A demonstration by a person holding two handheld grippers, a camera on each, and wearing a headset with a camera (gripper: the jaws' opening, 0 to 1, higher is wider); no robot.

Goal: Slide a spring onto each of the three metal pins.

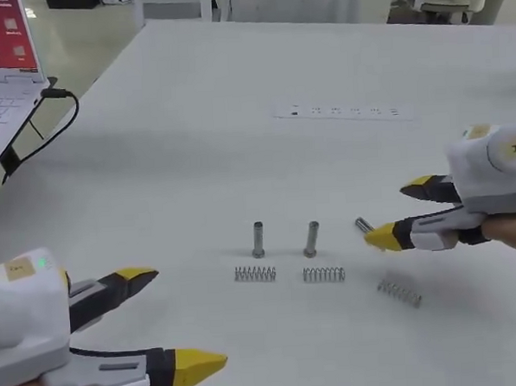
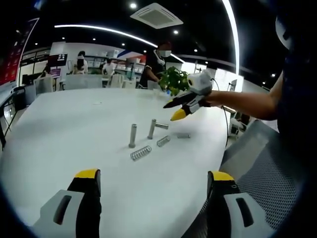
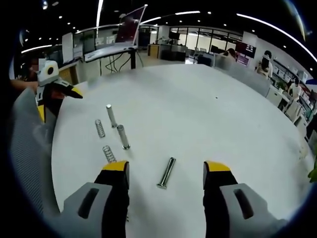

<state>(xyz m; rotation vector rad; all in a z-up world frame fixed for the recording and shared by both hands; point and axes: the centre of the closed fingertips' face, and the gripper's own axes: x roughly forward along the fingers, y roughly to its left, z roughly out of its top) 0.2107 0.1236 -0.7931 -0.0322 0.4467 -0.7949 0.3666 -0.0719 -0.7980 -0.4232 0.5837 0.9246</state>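
Right gripper fingers spread wide, straddling the fallen pin, which lies flat on the white surface and looks lined up for a pick. Left pin and middle pin stand upright; all are smooth grey metal cylinders. Three coiled wire springs, left spring, middle spring and right spring, lie one before each pin, none threaded yet. Left gripper hovers well apart, fingers spread, empty.

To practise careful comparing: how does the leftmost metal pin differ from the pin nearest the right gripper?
The leftmost pin stands upright; the rightmost pin lies flat. The leftmost pin is well clear of the right gripper; the rightmost pin lies just ahead of its open jaws. Both are bare metal, with nothing slid onto them.
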